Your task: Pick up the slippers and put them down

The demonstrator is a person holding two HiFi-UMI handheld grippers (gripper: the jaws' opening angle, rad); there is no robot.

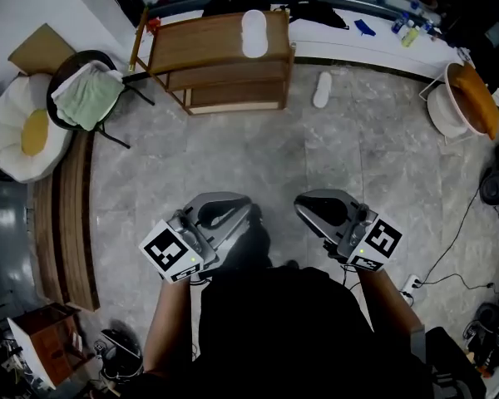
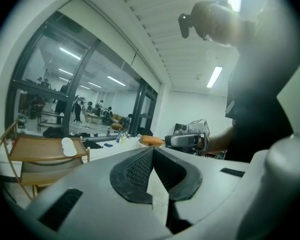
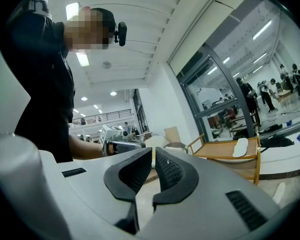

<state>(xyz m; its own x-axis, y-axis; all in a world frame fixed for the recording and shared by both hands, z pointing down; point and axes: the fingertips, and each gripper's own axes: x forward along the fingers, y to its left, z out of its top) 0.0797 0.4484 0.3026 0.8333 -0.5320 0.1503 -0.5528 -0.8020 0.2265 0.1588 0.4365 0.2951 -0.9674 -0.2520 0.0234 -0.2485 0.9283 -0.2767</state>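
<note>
At the far left of the head view, a round white cushion with a yellow centre [image 1: 21, 131] sits beside a black round-backed chair [image 1: 70, 63] draped with a pale green towel [image 1: 87, 98]. Below them a curved bench of brown wooden slats [image 1: 66, 214] runs along the edge. Further right stands a low brown wooden rack [image 1: 191, 48], and a flat white slipper [image 1: 254, 33] lies on the right end of its top shelf. A second white slipper [image 1: 322, 90] lies on the grey marbled stone floor [image 1: 258, 156], just right of the rack and apart from it. Close to the person, well apart from both slippers, the left gripper [image 1: 224, 209] is held over the floor. Its own view shows the black ribbed pads [image 2: 137, 171] pressed together with nothing between them. Beside it, the right gripper [image 1: 320, 209] has its pads [image 3: 172, 171] closed to a thin slit, also empty. At the far right stands a white round chair with an orange pad [image 1: 466, 98]
</note>
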